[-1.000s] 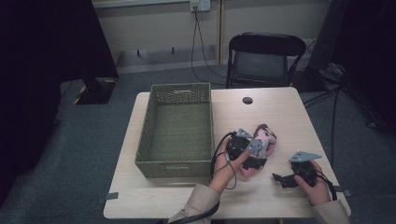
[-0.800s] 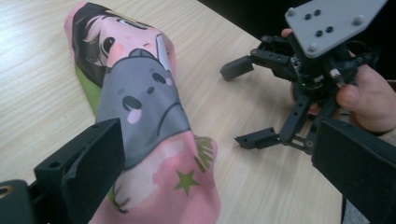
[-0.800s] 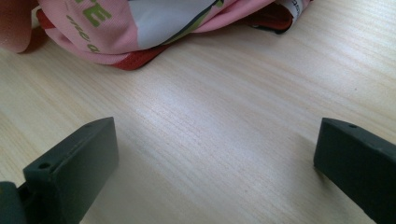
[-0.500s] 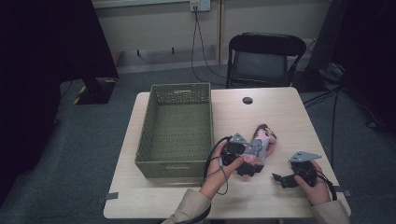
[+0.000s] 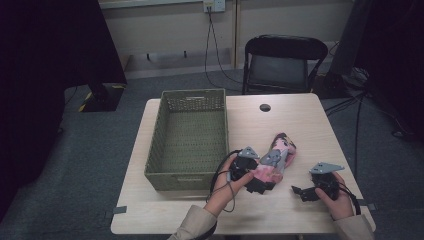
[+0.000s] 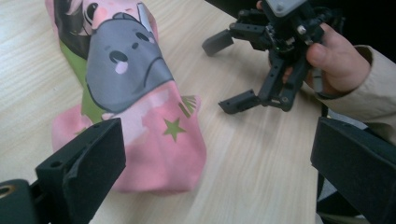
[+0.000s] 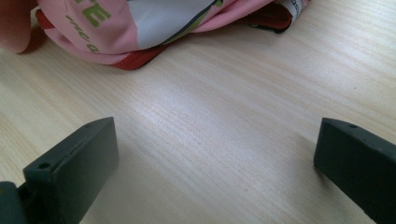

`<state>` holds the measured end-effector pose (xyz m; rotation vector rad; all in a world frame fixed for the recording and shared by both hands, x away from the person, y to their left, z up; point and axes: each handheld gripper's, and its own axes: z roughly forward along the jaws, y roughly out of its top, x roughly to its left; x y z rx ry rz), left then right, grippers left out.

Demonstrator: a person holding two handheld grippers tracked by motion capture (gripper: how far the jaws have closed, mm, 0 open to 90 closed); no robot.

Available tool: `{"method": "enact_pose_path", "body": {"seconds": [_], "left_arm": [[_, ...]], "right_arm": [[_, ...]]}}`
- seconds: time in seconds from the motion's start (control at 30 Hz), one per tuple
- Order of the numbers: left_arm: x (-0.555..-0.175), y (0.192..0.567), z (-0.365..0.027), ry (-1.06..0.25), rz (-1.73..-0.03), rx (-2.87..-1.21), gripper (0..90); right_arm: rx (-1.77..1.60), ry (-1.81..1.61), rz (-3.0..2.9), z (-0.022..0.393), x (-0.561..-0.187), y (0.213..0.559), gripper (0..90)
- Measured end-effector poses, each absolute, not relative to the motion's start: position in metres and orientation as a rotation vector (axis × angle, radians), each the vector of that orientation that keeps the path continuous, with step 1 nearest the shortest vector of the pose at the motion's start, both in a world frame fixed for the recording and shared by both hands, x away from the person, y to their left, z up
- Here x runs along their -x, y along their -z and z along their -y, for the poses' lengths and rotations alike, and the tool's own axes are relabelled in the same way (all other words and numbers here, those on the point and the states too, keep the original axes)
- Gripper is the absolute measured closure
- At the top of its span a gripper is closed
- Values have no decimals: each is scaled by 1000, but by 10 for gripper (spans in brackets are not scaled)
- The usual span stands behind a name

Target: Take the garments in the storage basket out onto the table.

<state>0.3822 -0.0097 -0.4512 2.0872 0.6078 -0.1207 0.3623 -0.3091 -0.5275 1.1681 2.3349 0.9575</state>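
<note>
A folded pink garment [image 5: 283,147] with a grey cartoon print lies on the wooden table [image 5: 305,125], right of the basket. My left gripper [image 5: 264,177] is open at the garment's near end. In the left gripper view the garment [image 6: 135,84] lies ahead and to the left, with its pink end by the left jaw of my left gripper [image 6: 215,163]. My right gripper [image 5: 299,192] is open and low over bare table, right of the garment. It also appears in the left gripper view, as the right gripper [image 6: 224,74] in a hand. In the right gripper view, the right gripper [image 7: 215,158] faces the garment's edge [image 7: 140,23].
A green woven basket [image 5: 156,145] stands empty on the table's left half. A small black round object [image 5: 265,107] lies near the far edge. A black folding chair [image 5: 282,60] stands behind the table. Cables run along the floor at right.
My left gripper has slid along the garment toward the table's near edge, down to its near end. The right gripper has stayed in place.
</note>
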Motion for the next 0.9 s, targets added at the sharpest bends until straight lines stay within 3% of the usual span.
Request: {"method": "enact_pose_path", "body": {"seconds": [0.9], "left_arm": [[-360,457,-3,224,-471,-2130,30]], "right_arm": [[-1170,-957,-2333,309,-362,528,0]]}}
